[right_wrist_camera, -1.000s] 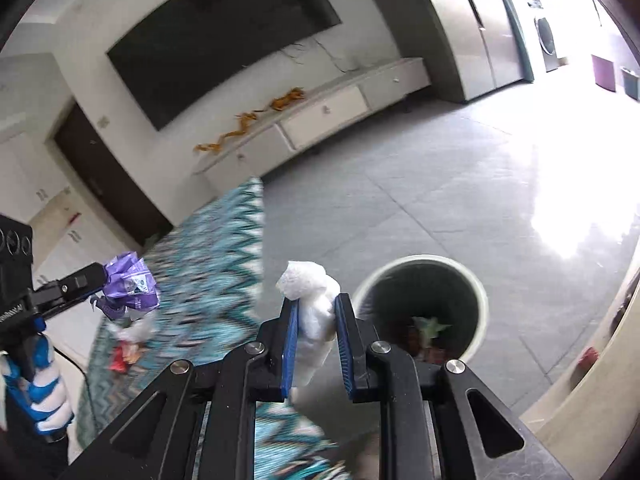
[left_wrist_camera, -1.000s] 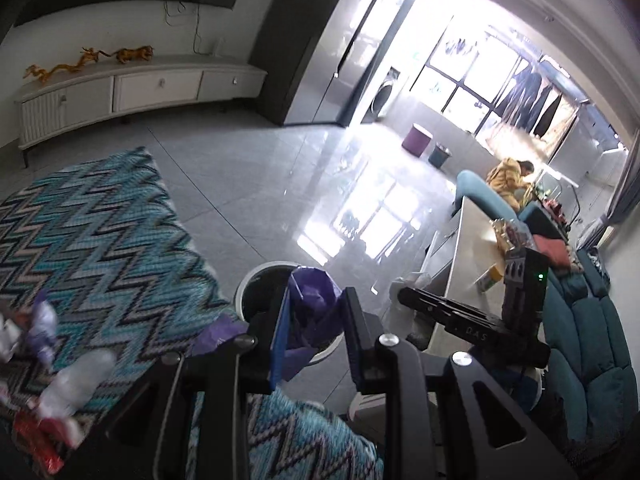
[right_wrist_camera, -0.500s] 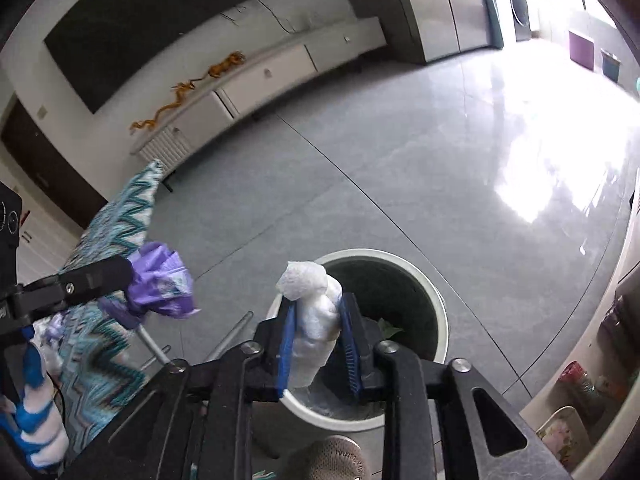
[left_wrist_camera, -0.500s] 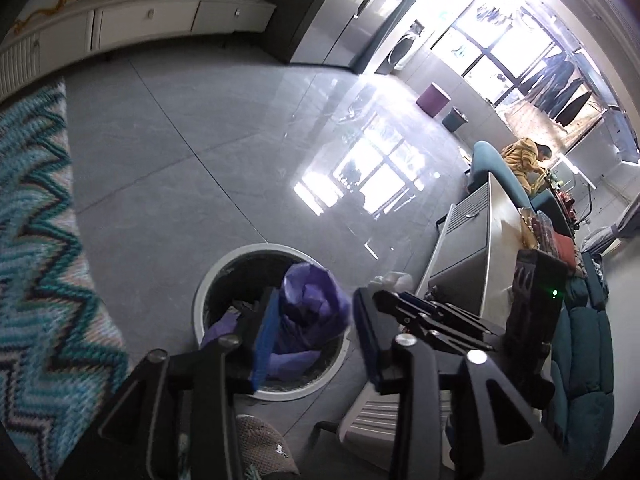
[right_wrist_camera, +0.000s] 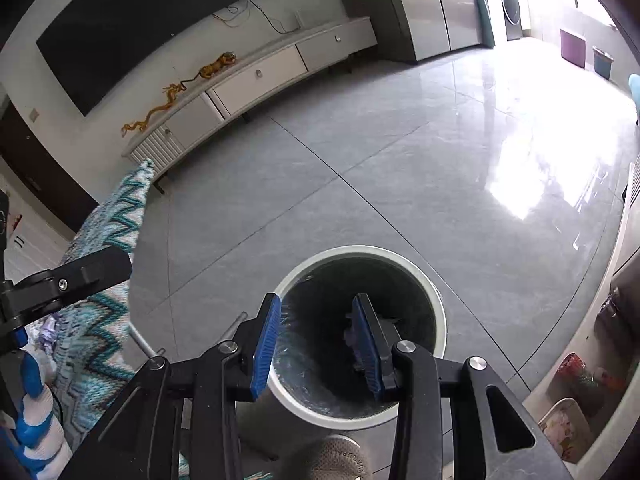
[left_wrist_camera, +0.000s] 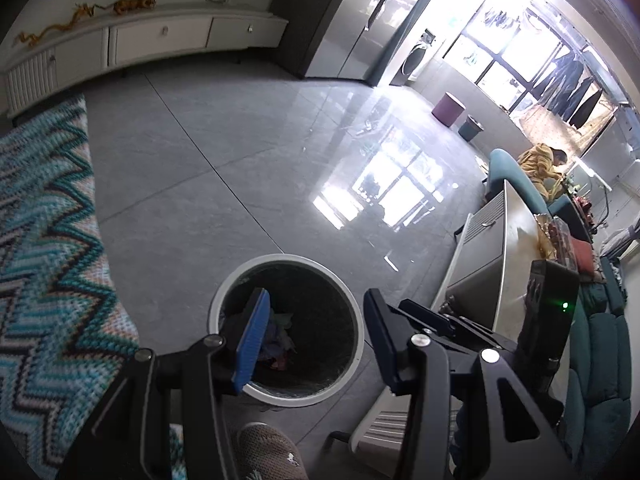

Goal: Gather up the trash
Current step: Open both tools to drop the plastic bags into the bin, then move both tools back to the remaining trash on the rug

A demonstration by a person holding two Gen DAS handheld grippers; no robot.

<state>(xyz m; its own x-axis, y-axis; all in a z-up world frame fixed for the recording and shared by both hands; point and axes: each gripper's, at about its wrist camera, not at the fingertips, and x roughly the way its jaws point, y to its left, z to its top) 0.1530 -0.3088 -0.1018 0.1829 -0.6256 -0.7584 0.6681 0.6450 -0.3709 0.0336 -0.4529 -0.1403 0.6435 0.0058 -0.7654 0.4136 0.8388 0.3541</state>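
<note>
Hanging over a round white bin (left_wrist_camera: pixel 240 286), the left gripper (left_wrist_camera: pixel 312 336) has its jaws spread apart with nothing between them, and the right gripper (right_wrist_camera: pixel 316 344) is likewise parted and empty above the same bin (right_wrist_camera: pixel 440 320); the right gripper's jaws have just been opening. Each finger is matte black with a ribbed blue pad (left_wrist_camera: pixel 252 344). The bin has a smooth pale rim and a dark, crinkly glossy liner. From the left wrist, crumpled trash (left_wrist_camera: pixel 276 340) lies at the bottom: purplish and pale scraps with a bit of red. From the right wrist only a small dim lump shows there, behind the right pad.

A knitted rug (left_wrist_camera: pixel 44 272) with teal, white and black zigzags lies beside the bin on glossy grey floor tiles (left_wrist_camera: pixel 224 184). The left wrist alone shows a teal sofa (left_wrist_camera: pixel 596 392), a long pale table (left_wrist_camera: pixel 516 248) and a person in yellow far off. The right wrist alone shows a large dark wall screen (right_wrist_camera: pixel 132 20), a blue-and-white striped glove (right_wrist_camera: pixel 32 420) and the toe of a grey knitted slipper (right_wrist_camera: pixel 340 460).
</note>
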